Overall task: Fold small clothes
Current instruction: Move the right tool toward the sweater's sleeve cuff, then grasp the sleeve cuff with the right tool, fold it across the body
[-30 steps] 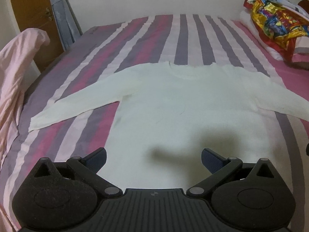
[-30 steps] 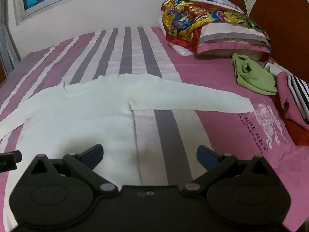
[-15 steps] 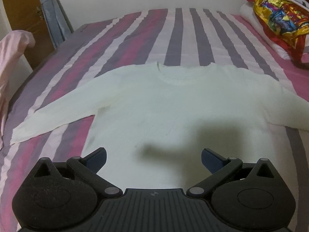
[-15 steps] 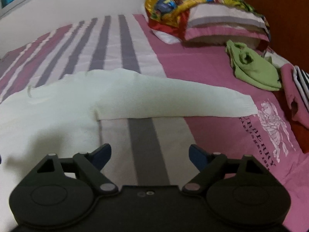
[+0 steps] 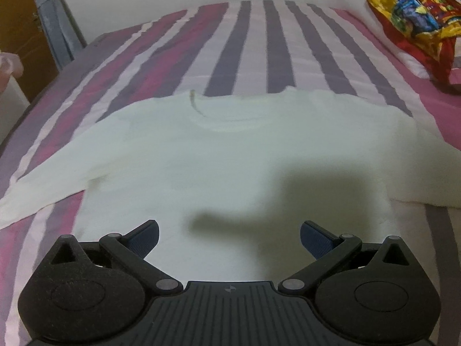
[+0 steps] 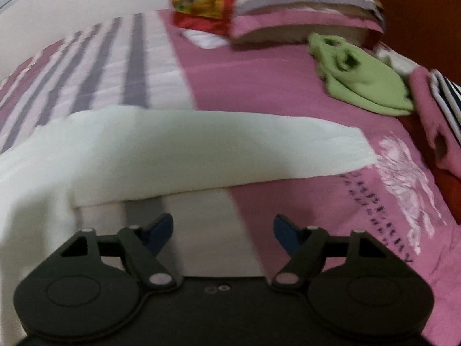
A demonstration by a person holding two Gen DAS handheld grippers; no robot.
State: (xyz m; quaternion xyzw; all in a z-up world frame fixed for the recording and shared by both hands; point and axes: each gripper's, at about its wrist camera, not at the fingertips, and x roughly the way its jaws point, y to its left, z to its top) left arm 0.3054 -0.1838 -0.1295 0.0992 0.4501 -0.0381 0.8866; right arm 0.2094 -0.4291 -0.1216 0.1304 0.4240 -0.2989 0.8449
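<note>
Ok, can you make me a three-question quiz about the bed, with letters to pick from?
1. Where is the green garment?
A. beside the pillows
B. on the white top
C. in a claw

2. What colour is the spread-out top?
A. blue
B. white
C. black

3. How are the top's sleeves?
A. folded in
B. rolled up
C. stretched out flat

Answers:
1 A, it lies on the pink cover near the pillows.
2 B, it shows white on the striped bedspread.
3 C, its sleeve lies straight out sideways.
</note>
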